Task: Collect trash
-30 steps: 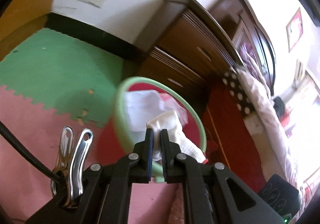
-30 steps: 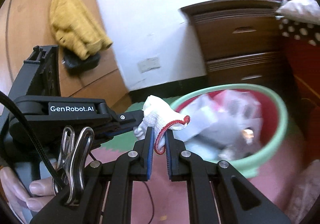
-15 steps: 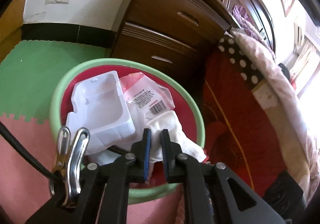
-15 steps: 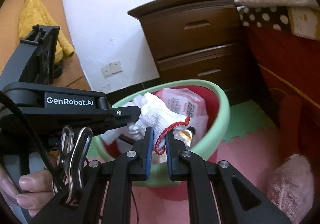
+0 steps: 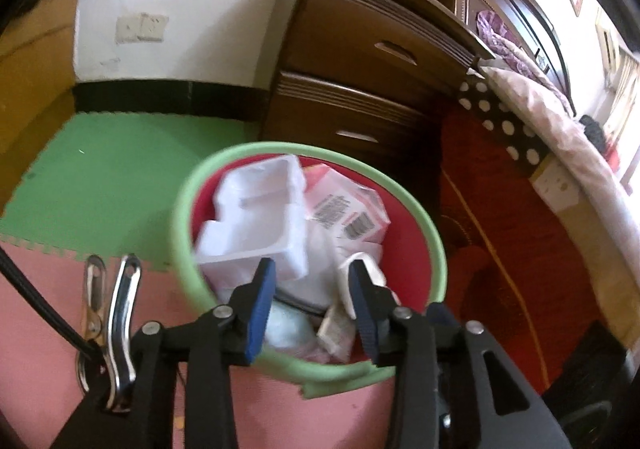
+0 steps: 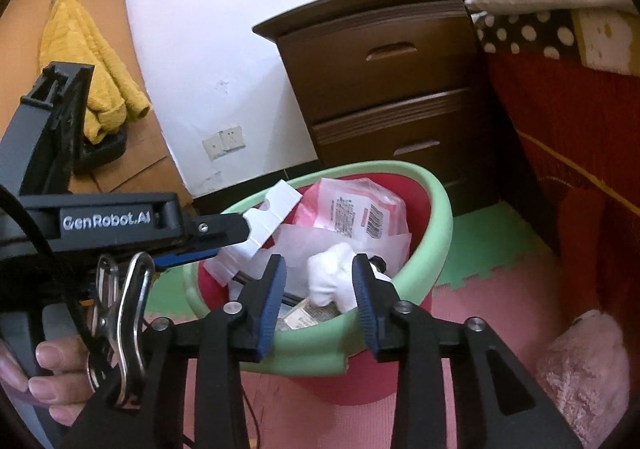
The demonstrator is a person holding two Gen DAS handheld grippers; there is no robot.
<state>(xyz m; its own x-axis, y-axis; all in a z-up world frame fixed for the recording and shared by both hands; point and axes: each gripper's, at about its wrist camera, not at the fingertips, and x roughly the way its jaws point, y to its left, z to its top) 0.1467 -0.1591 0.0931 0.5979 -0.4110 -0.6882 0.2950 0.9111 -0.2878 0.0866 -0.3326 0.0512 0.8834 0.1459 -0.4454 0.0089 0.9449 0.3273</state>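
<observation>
A red trash bin with a green rim [image 5: 430,235] [image 6: 442,205] stands on the foam mat by the nightstand. It holds a white plastic tray [image 5: 256,221], a pink barcode packet [image 5: 346,209] [image 6: 360,209] and a white glove [image 6: 334,277] [image 5: 366,267]. My left gripper [image 5: 312,273] is open just above the bin, and its arm shows at the left of the right wrist view [image 6: 216,239]. My right gripper [image 6: 318,269] is open over the bin with the glove lying loose between its fingers.
A dark wooden nightstand [image 5: 360,65] [image 6: 384,89] stands behind the bin. A bed with a red skirt [image 5: 520,233] [image 6: 560,121] runs along the right. A pink plush item [image 6: 584,361] lies on the pink mat. A yellow cloth [image 6: 88,61] hangs at the left.
Both grippers were shut on the white glove. Both have opened and the glove has dropped into the bin.
</observation>
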